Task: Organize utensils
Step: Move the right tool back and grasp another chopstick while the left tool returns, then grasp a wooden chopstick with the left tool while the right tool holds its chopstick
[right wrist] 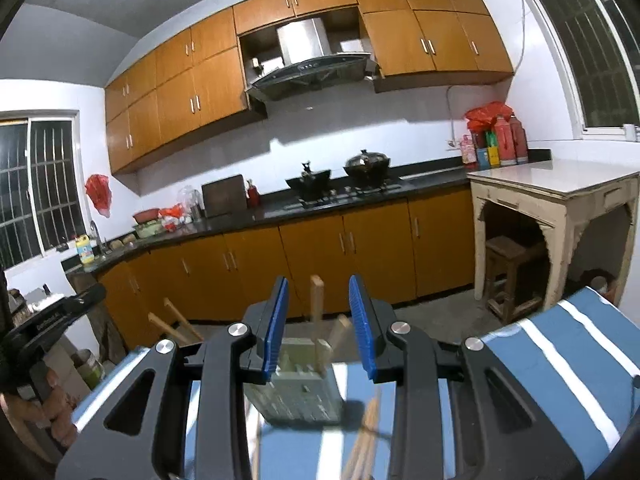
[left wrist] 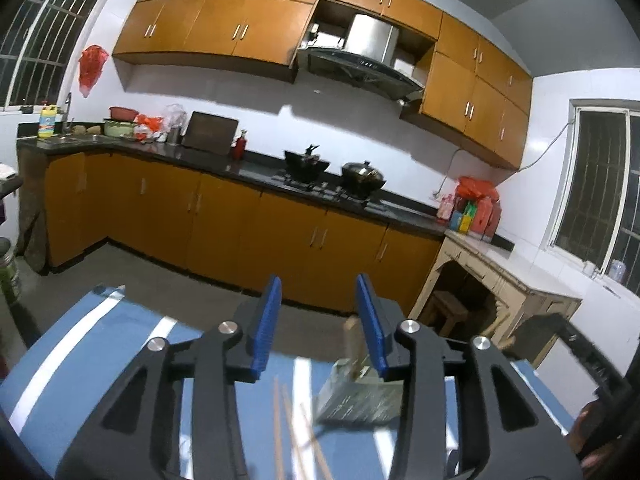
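Grey slotted utensil holder [right wrist: 298, 390] upright on blue-striped cloth — wooden chopsticks [right wrist: 317, 308] standing inside.

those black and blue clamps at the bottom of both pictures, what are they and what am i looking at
They are two hand-held grippers, one in each of a person's hands. Each carries a wide-angle camera looking forward along its fingers, so one picture comes from the left gripper and the other from the right gripper. Both stand open and hold nothing. Below them is a table with a blue and white striped cloth. On it stands a pale slotted holder with a few wooden utensils sticking up, and loose chopsticks lie beside it. Behind is a kitchen with orange cabinets and a stove.
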`<state>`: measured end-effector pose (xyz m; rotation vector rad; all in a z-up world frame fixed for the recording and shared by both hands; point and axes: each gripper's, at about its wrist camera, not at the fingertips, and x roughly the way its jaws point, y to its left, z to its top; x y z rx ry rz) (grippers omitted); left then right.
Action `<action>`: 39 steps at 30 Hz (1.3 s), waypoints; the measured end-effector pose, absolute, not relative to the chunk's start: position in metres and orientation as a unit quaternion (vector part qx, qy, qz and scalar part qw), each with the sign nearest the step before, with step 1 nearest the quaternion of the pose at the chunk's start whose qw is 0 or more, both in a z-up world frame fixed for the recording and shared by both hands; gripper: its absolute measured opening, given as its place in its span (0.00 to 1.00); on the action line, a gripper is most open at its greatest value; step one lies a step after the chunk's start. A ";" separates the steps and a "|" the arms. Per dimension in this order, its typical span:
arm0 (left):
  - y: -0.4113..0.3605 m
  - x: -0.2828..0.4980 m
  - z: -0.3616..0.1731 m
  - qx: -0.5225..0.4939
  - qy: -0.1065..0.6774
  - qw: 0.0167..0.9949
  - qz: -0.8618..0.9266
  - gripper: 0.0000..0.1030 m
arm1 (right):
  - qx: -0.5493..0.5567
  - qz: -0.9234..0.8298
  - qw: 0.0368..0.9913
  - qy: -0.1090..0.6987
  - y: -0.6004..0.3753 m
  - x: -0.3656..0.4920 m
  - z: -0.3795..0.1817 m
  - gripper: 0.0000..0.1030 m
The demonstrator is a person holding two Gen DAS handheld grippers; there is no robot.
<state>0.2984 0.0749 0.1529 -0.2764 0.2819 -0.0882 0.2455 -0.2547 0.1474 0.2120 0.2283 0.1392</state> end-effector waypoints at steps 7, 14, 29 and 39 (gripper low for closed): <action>0.093 0.280 0.077 -0.104 0.236 0.966 -0.008 0.45 | 0.109 0.028 0.966 0.234 -0.275 0.241 0.068 0.32; 0.094 0.288 -0.001 -0.084 0.347 0.934 0.002 0.45 | 0.124 0.041 0.919 0.373 -0.260 0.267 -0.016 0.31; 0.071 0.299 -0.035 -0.061 0.400 0.914 -0.032 0.45 | 0.076 0.037 0.897 0.434 -0.231 0.287 -0.061 0.15; 0.043 0.312 -0.043 -0.047 0.421 0.904 -0.061 0.42 | 0.103 -0.011 0.900 0.424 -0.268 0.287 -0.062 0.08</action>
